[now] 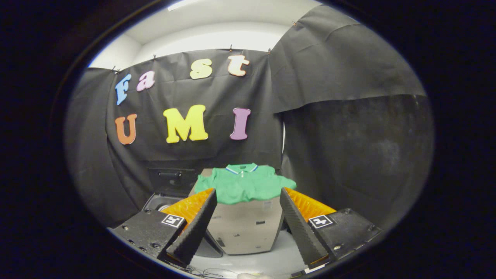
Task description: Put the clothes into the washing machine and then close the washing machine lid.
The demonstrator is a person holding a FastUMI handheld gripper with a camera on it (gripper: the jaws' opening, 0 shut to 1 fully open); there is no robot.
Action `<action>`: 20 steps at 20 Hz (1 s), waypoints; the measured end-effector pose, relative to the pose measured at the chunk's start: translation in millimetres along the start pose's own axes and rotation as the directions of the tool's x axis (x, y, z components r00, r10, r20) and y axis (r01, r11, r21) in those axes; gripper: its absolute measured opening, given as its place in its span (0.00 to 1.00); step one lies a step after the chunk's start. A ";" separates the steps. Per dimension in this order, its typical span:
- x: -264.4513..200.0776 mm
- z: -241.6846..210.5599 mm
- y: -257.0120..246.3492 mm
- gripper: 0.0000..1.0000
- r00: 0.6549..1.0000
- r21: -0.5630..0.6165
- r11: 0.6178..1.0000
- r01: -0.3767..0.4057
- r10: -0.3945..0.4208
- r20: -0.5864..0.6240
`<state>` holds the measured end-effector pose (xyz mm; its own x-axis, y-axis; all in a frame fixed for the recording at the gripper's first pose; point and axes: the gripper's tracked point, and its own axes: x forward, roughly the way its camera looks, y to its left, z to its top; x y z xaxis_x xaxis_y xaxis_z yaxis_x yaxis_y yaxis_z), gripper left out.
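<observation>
A green polo shirt (244, 184) with a blue-and-white collar lies spread over the top of a cardboard box (248, 228), straight ahead and beyond my fingers. My gripper (248, 195) is open, its two fingers wide apart with nothing between them, still short of the box. To the left of the box stands the washing machine (166, 193), dark, with its lid (172, 179) raised upright at the back; part of the drum opening shows behind my left finger.
Black cloth walls close in the booth behind and to the right of the box. The box stands on a pale floor (267, 263), where a thin cable lies near me.
</observation>
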<state>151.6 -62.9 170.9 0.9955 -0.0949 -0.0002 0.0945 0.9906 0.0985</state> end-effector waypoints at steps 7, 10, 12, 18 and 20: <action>142.1 43.5 5.4 1.00 0.994 -0.016 0.999 -0.032 0.030 -0.103; 192.6 44.0 10.6 1.00 0.989 -0.047 0.998 -0.051 0.044 -0.142; 223.4 41.5 17.3 1.00 0.984 -0.069 0.996 -0.064 0.051 -0.168; 305.4 14.6 28.6 1.00 0.953 -0.110 0.990 -0.094 0.057 -0.296; 325.9 -0.6 28.7 1.00 0.934 -0.127 0.987 -0.094 0.044 -0.354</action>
<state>478.8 -65.4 173.1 0.9376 -0.0107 -0.3477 0.0007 0.9996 -0.0286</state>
